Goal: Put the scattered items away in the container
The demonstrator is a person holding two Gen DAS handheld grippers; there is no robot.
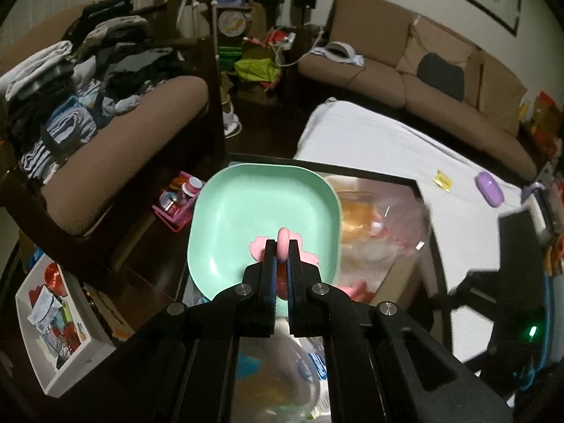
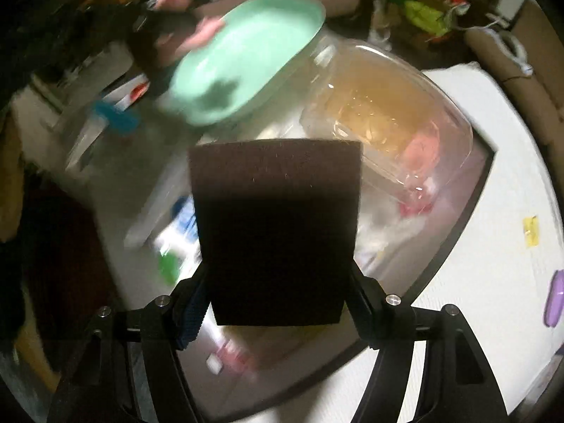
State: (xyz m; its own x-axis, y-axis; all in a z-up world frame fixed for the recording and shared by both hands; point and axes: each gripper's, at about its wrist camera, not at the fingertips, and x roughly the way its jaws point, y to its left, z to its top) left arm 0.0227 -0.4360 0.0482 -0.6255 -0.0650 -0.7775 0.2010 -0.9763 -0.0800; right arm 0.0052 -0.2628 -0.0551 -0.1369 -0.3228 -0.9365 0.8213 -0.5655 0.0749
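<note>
Left tongs (image 1: 282,246) pinching one pink clip (image 1: 283,248), right tongs (image 2: 278,303) holding one dark block (image 2: 278,232), one green plate (image 1: 246,211).

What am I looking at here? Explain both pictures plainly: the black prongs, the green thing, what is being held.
No robot: a person carries a hand-held gripper in each hand, each with a fisheye camera looking along its fingers. The left camera's picture shows the left hand-held gripper shut on a small pink item above a mint green tray. The right camera's picture shows the right hand-held gripper clamping a wide dark block. Below sit a glass-topped table and a clear plastic container. On a white cloth lie a purple case and a yellow packet.
</note>
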